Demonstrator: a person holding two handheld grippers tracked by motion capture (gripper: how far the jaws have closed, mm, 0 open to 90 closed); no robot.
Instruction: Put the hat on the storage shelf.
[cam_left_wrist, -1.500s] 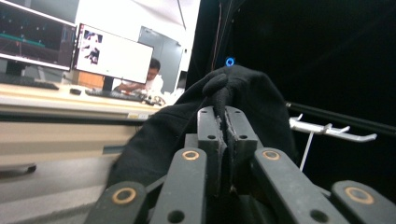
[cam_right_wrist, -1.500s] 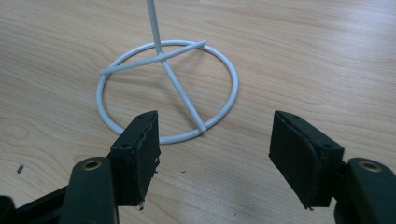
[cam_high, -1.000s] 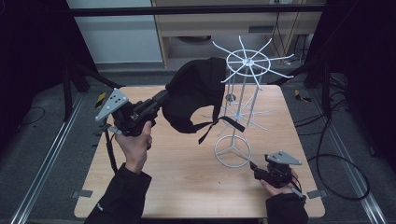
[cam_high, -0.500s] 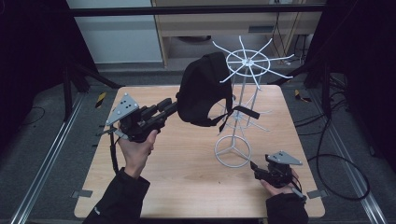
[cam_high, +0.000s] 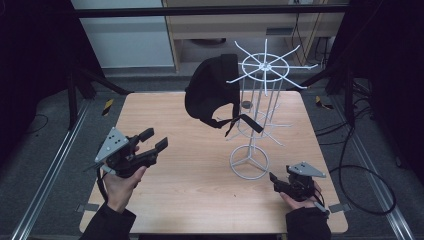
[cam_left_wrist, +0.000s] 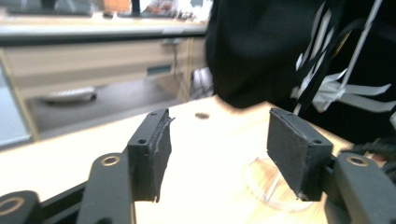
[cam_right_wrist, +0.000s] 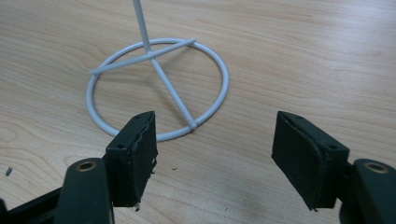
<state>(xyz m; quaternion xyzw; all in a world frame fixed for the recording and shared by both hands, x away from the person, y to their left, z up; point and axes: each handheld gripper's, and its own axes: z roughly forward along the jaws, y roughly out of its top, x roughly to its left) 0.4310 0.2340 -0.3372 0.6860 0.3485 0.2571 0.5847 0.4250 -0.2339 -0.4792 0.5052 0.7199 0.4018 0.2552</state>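
On the upper left arm of the white wire rack (cam_high: 264, 67), a black cap (cam_high: 210, 90) hangs clear of the table (cam_high: 200, 200), its strap (cam_high: 245, 122) dangling loose below the crown beside the rack's pole. The cap seems to carry its own weight there, since nothing else touches it; in your left gripper view it looms as a dark shape (cam_left_wrist: 261, 51) ahead of the jaws and apart from them.

Your left gripper (cam_high: 154, 140) sits low over the table's left side, well away from the cap. Its jaws have just been opening and now stand wide with nothing between them, which reads as a release completed and a hand drawn off so as not to snag the fabric.

Your right gripper (cam_high: 272, 178) rests near the table's front right edge, just beside the rack's ring base (cam_high: 248, 162). Its jaws are also spread wide and empty, and its own view looks down on the ring (cam_right_wrist: 159, 88) and the crossbars inside it without touching them. From that spot you could likely pin the base down if the light rack tips under the cap's lopsided weight.
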